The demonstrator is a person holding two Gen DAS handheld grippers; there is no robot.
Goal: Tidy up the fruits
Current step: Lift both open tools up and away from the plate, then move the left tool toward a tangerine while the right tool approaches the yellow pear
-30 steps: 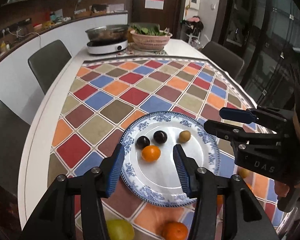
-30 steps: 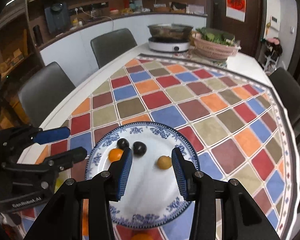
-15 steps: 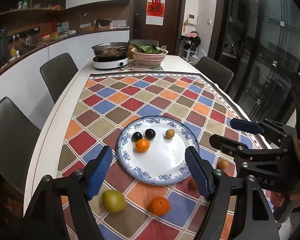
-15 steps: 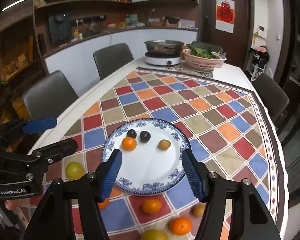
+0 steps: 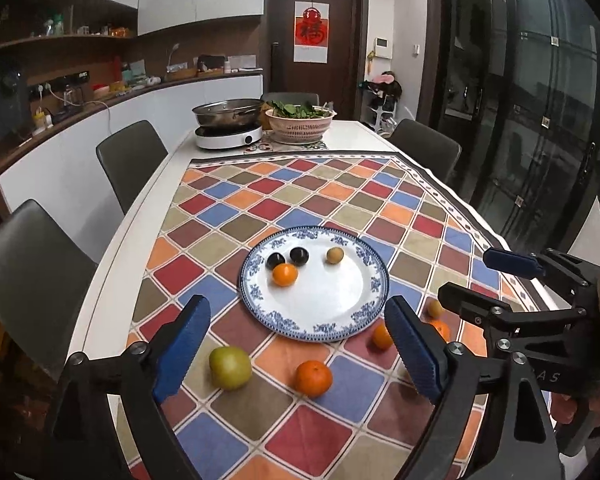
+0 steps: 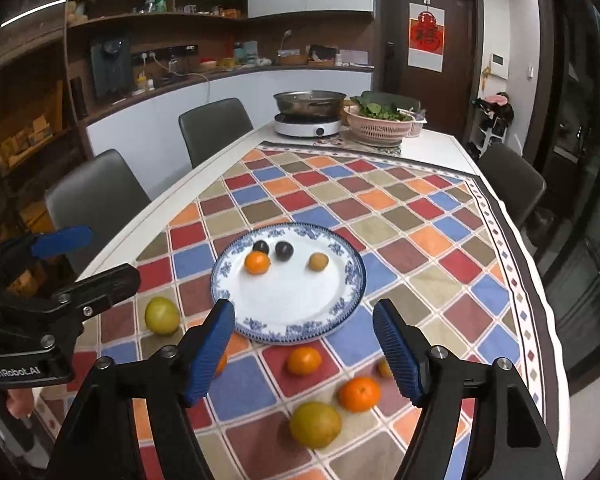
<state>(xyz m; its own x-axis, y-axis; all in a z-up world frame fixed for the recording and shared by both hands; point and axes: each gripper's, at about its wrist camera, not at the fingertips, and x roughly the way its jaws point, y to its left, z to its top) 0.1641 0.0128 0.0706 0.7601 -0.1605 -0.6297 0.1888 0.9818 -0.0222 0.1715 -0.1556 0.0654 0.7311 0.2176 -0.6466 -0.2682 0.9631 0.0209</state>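
Note:
A blue-and-white plate (image 5: 364, 308) (image 6: 340, 304) lies on the checked tablecloth. It holds an orange (image 5: 285, 274) (image 6: 257, 262), two dark plums (image 5: 299, 256) (image 6: 283, 250) and a small tan fruit (image 5: 335, 255) (image 6: 318, 261). Loose on the cloth near me are a green apple (image 5: 230, 367) (image 6: 162, 315), oranges (image 5: 313, 378) (image 6: 304, 360) (image 6: 359, 394), a second green fruit (image 6: 315, 424) and small tan fruits (image 5: 435, 308). My left gripper (image 5: 298, 350) is open and empty above the near fruit. My right gripper (image 6: 304, 350) is open and empty too.
An induction cooker with a steel pot (image 5: 228, 120) (image 6: 309, 110) and a basket of greens (image 5: 300, 120) (image 6: 380, 120) stand at the table's far end. Grey chairs (image 5: 130, 160) (image 6: 96, 196) line the left side, another chair (image 5: 424, 148) the right.
Both grippers have pulled back and up from the plate and their jaws have opened wider. The loose fruit on the cloth near me has come into view.

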